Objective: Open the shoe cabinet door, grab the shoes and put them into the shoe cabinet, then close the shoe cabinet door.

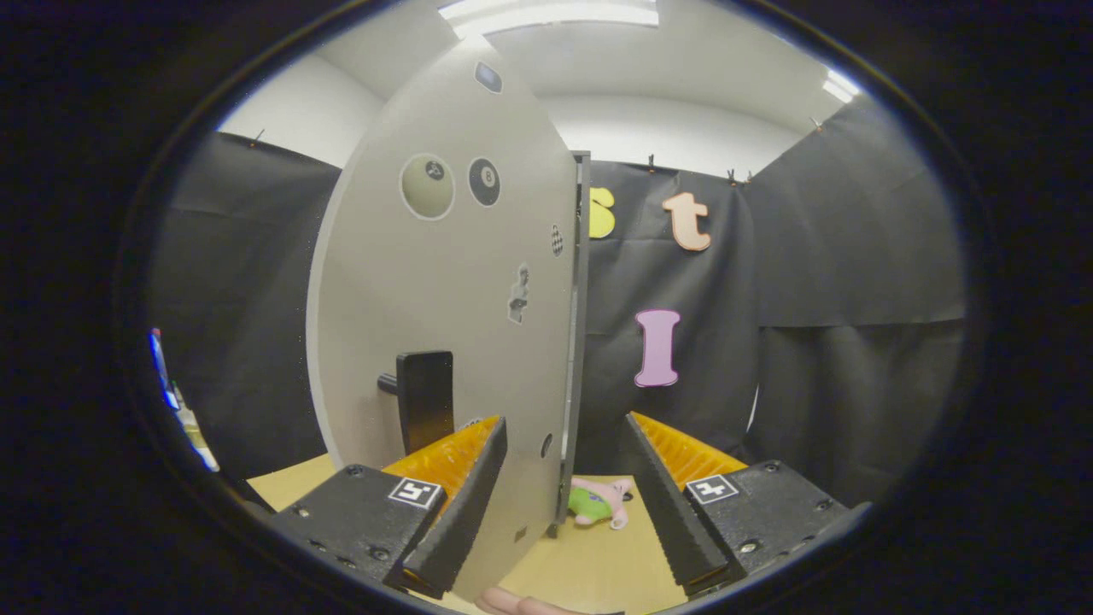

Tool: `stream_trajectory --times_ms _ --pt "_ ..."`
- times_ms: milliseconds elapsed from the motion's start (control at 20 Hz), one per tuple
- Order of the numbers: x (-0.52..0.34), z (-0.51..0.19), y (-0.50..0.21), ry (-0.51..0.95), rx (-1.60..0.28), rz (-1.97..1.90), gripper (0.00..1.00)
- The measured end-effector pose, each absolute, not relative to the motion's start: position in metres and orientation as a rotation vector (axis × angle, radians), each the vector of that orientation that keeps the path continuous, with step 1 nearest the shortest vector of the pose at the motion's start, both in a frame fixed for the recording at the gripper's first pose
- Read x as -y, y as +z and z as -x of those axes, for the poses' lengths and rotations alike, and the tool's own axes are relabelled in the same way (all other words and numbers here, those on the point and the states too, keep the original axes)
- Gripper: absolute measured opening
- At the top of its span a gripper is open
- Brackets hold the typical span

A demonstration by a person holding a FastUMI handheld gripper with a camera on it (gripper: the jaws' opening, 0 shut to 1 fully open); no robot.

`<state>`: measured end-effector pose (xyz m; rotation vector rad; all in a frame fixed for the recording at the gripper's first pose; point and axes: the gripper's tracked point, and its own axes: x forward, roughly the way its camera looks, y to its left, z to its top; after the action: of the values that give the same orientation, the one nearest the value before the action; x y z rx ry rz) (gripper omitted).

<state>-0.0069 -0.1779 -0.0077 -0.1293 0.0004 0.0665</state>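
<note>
Hand-held gripper [564,478] held wide apart; cabinet door [444,342] edge seen between fingers, apparently untouched; black handle [424,400] just beyond

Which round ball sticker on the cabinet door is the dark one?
The dark one is the black ball sticker, on the cabinet door nearer its free edge. The pale ball sticker beside it looks bigger. Both sit above the handle; the open gripper straddles the door's edge.

Pink-and-green plush toy [602,504] lying on wooden table [589,564], low centre of frame. Black cloth wall [854,299] behind, clipped along its top. White wall [683,128] above it. Ceiling lights [546,13] at top centre.
</note>
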Motion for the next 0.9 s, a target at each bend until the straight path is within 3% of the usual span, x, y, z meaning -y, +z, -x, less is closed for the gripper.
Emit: stream_trajectory --times_ms 450,900 --pt "0.144 0.001 -0.012 -0.007 0.062 0.165 0.9" --pt "0.079 -0.046 -0.028 0.04 0.04 0.156 0.9"
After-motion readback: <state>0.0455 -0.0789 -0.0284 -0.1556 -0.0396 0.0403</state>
